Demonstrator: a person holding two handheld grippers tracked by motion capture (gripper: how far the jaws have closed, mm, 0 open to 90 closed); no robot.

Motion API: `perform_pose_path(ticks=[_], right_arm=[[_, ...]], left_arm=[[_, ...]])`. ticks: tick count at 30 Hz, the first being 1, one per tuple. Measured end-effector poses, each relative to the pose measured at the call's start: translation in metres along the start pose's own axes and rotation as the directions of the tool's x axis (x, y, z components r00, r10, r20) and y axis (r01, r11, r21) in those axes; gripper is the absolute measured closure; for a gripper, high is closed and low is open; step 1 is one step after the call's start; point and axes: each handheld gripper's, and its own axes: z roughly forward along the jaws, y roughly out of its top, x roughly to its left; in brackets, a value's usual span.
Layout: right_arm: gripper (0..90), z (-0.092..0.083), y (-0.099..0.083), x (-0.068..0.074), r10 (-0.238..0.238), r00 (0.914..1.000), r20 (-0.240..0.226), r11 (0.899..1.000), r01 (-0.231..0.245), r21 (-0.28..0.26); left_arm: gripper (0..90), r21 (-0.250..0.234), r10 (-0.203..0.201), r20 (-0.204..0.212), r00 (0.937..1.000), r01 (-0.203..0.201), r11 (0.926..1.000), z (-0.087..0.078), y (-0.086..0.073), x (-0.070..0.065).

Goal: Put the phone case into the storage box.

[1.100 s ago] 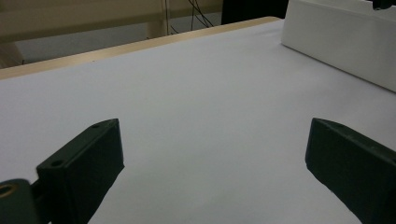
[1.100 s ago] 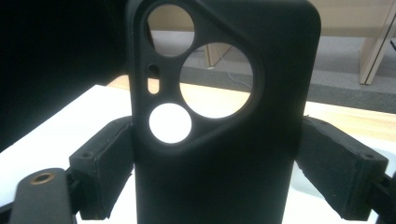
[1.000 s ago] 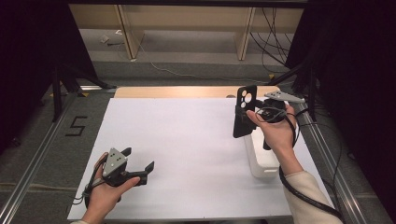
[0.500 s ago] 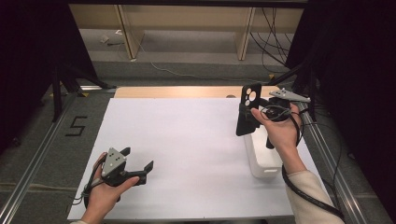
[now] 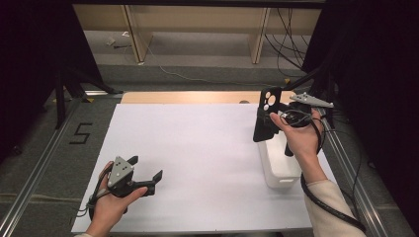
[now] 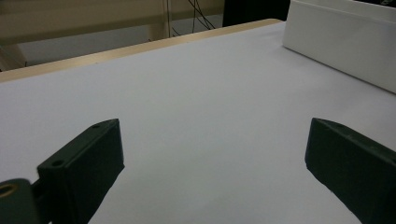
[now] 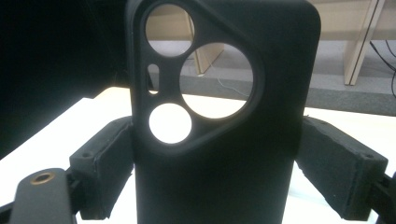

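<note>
The black phone case [image 7: 219, 121] is standing upright between the jaws of the right gripper [image 5: 269, 121], which are pressing on its two long edges, lifted above the white box [image 5: 279, 165]. The left gripper [image 5: 143, 173] is resting low over the white table [image 5: 197, 148], jaws gaping wide and holding nothing.

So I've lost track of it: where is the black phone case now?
High view, right side: the black phone case stands upright, clamped in the right hand-held gripper, above the white box.
</note>
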Motion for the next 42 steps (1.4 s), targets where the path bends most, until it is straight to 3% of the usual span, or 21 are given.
perform_pose_path(ticks=[42], right_arm=[[15.9, -0.006, 0.0, -0.022, 0.029, 0.998, 0.057, 0.999, -0.028, -0.014]], left_arm=[[4.0, -0.005, -0.002, -0.002, 1.0, 0.002, 1.0, 0.0, 0.0, 0.0]])
